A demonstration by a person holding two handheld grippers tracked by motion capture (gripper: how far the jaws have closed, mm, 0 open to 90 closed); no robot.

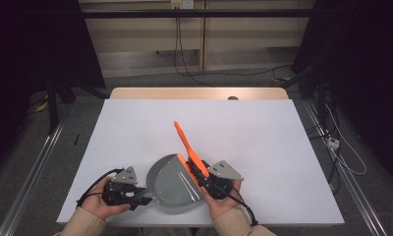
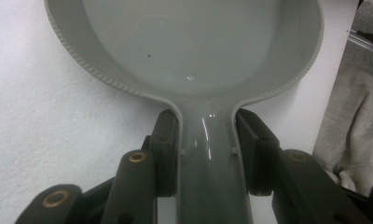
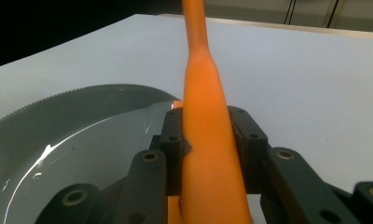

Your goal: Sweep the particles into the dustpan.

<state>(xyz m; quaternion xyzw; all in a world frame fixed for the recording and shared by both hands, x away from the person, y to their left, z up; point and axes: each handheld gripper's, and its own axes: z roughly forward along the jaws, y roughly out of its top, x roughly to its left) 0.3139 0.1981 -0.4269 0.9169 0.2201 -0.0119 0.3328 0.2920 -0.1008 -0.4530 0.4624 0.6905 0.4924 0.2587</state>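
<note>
A grey dustpan (image 1: 171, 186) lies flat on the white table (image 1: 263, 142) near its front edge. My left gripper (image 1: 144, 196) is shut on the dustpan's handle (image 2: 208, 154), with both pads (image 2: 168, 140) pressed against its sides; the pan's bowl (image 2: 203, 46) spreads out ahead of the jaws. My right gripper (image 1: 205, 180) is shut on the handle of an orange brush (image 1: 187, 142). That handle slants up and away toward the table's middle, and its lower end sits at the dustpan's right edge. In the right gripper view the orange handle (image 3: 203, 93) rises between the jaws, beside the dustpan (image 3: 82, 135).
The table's front edge runs just below both hands. Along the far side shows a wooden strip (image 1: 199, 93). On the floor lie cables (image 1: 342, 147) at the right, with metal rails (image 1: 32, 167) along both sides. Dark curtains flank the scene.
</note>
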